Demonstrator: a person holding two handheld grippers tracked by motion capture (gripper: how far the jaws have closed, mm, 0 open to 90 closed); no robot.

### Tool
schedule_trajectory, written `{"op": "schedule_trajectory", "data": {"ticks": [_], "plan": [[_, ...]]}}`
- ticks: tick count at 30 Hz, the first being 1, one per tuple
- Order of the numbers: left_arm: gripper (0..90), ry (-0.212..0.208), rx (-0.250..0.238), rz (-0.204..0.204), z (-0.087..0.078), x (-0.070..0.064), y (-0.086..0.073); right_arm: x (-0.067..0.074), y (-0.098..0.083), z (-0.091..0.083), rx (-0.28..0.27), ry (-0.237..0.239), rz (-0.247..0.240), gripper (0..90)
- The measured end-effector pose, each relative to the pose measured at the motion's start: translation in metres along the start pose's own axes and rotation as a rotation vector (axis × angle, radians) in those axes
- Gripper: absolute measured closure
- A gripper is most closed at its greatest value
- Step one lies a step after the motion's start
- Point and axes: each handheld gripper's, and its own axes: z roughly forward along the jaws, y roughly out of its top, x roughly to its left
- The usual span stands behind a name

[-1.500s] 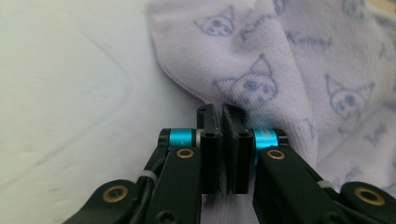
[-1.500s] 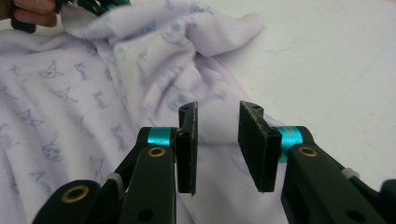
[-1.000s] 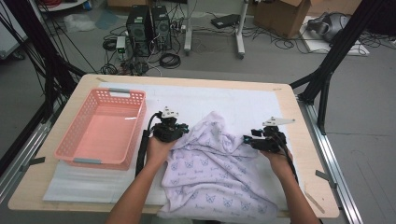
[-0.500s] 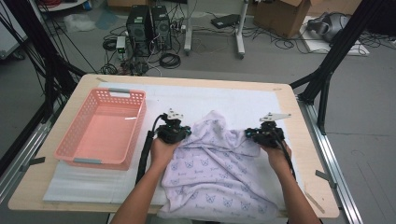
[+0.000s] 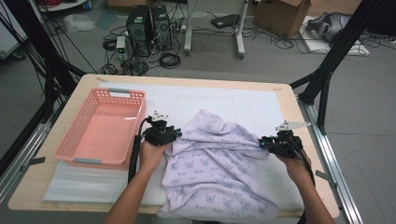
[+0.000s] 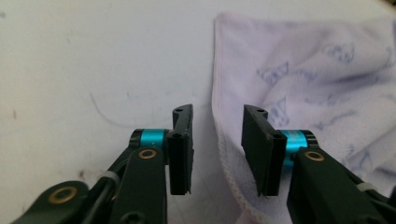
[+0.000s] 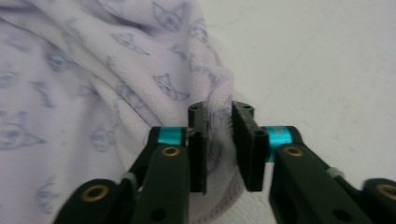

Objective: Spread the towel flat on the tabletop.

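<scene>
- Two hand-held grippers sit at opposite sides of a lilac towel [image 5: 217,170] that lies crumpled on the white foam mat [image 5: 243,105] covering the wooden bench [image 5: 88,81].
- From the high view, the left hand-held gripper [image 5: 173,135] is at the towel's left edge and the right hand-held gripper [image 5: 262,143] at its right edge, with the cloth bunched into ridges between them and its near end hanging over the bench's front edge.
- That view also takes in a pink plastic basket [image 5: 100,128] with a slotted lattice wall, standing left of the towel, just beside the left hand.
- Close up, the left gripper view shows the left hand-held gripper [image 6: 217,142] released: its flat black jaws have just been opening, and the towel's stitched hem runs up through the gap without either pad pressing it.
- Close up, the right gripper view shows the right hand-held gripper [image 7: 218,144] with a fold of the hem between its jaws, which have just been opening; the fold touches the left pad, and a sliver of gap shows at the right pad, so the hold looks loosened.
- Both close views bring out the towel's looped terry weave and printed blue-grey cat faces.
</scene>
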Motion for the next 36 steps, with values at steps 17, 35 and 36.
{"op": "schedule_trajectory", "data": {"ticks": [17,35,36], "plan": [[44.7,-0.048,0.158,0.108,0.070,-0.006,0.035,-0.034,0.022,0.009,-0.065,-0.105,0.105,60.2],[87.2,0.032,0.112,0.109,0.049,0.005,0.040,-0.028,0.035,0.074,0.066,-0.082,0.044,71.0],[87.1,0.034,0.112,0.116,0.046,0.005,0.042,-0.026,0.036,0.076,0.062,-0.057,0.050,70.4]]}}
